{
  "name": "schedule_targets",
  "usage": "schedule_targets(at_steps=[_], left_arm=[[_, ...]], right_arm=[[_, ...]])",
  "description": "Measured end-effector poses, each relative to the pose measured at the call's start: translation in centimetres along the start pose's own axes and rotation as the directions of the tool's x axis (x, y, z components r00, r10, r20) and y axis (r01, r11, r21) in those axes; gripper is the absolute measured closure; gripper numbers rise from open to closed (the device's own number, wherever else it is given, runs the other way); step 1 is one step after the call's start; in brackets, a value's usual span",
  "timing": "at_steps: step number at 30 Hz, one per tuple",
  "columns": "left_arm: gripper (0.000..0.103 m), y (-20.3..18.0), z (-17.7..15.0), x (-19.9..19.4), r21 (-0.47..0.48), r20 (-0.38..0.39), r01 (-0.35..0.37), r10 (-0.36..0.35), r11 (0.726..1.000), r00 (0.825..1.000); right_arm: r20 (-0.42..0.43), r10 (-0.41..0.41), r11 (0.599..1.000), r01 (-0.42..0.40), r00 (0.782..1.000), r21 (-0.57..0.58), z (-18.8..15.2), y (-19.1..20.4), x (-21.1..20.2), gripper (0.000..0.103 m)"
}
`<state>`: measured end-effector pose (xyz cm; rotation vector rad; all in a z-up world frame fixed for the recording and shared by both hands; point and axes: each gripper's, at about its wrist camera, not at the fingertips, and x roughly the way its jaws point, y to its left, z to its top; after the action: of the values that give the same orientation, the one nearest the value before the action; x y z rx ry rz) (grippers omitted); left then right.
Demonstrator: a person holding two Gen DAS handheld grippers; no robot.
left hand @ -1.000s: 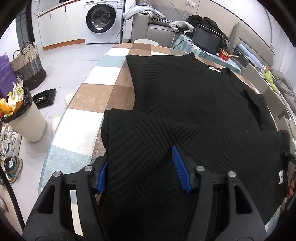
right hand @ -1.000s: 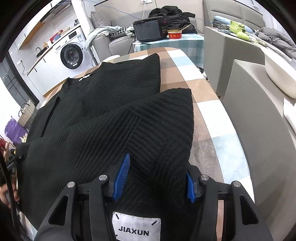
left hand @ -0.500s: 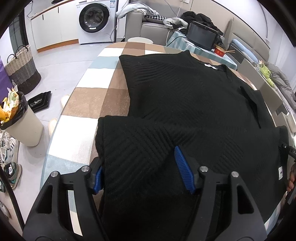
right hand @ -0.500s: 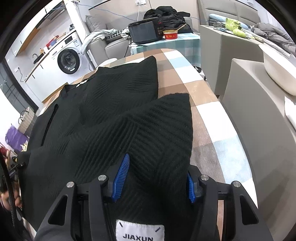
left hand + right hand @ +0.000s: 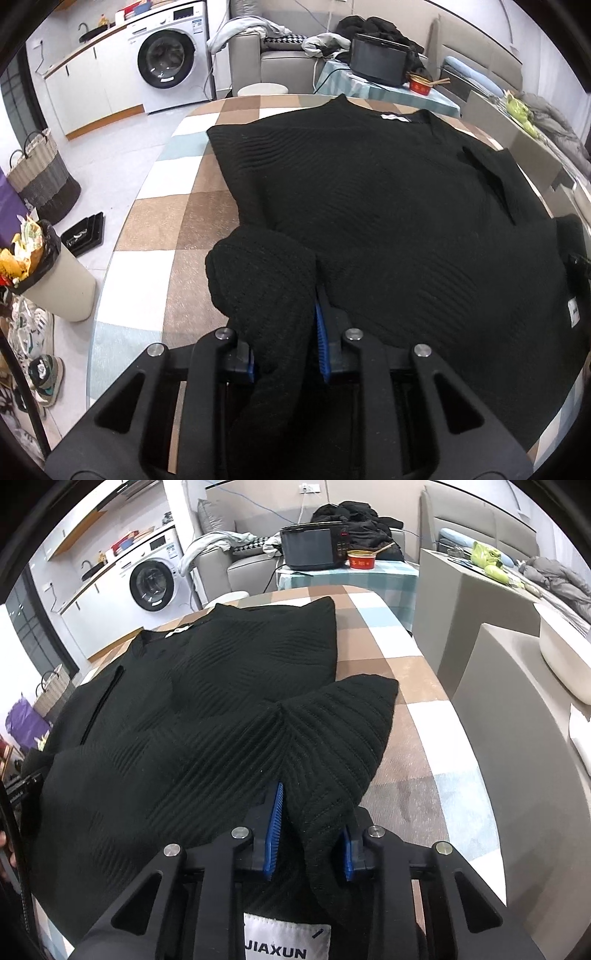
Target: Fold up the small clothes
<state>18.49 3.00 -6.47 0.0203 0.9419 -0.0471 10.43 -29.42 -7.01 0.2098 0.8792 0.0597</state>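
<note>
Both grippers, left (image 5: 285,341) and right (image 5: 309,836), clamped on black sweater (image 5: 388,214).

white washing machine (image 5: 168,59) by a grey sofa (image 5: 280,55), pale tiled floor (image 5: 110,162).

left wrist: low, close, faces across table (image 5: 155,221) | right wrist: same | shared: sweater (image 5: 388,206), washing machine (image 5: 151,579)
</note>
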Motion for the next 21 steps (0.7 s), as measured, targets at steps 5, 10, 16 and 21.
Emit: schedule_targets(at_steps=[5,10,16,21], left_arm=[[0.083,-0.8,-0.9,-0.9,0.021,-0.002,-0.009,0.009,1.0,1.0],[0.083,-1.1,-2.4,-2.2,0.03,-0.003,-0.012,0.012,0.999,1.0],[0.083,-1.0,-4.6,-3.9,0.023,-0.002,-0.004,0.004,1.0,1.0],[0.082,-0.8,-6.1,-5.0,0.014,0.004,0.003,-0.003,1.0,1.0]], right_arm=[[-0.008,0.004,1.0,-0.005,1.0,-0.031,-0.8,0.2,-0.4,0.077],[-0.013,0.006,0.998,-0.006,1.0,-0.057,-1.9,0.5,-1.2,0.077],[0.0,-0.001,0.996,0.001,1.0,-0.086,-4.3,0.3,-2.9,0.077],[0.002,0.069,0.997,-0.069,0.998,-0.04,-5.5,-1.4,-4.1,0.077]])
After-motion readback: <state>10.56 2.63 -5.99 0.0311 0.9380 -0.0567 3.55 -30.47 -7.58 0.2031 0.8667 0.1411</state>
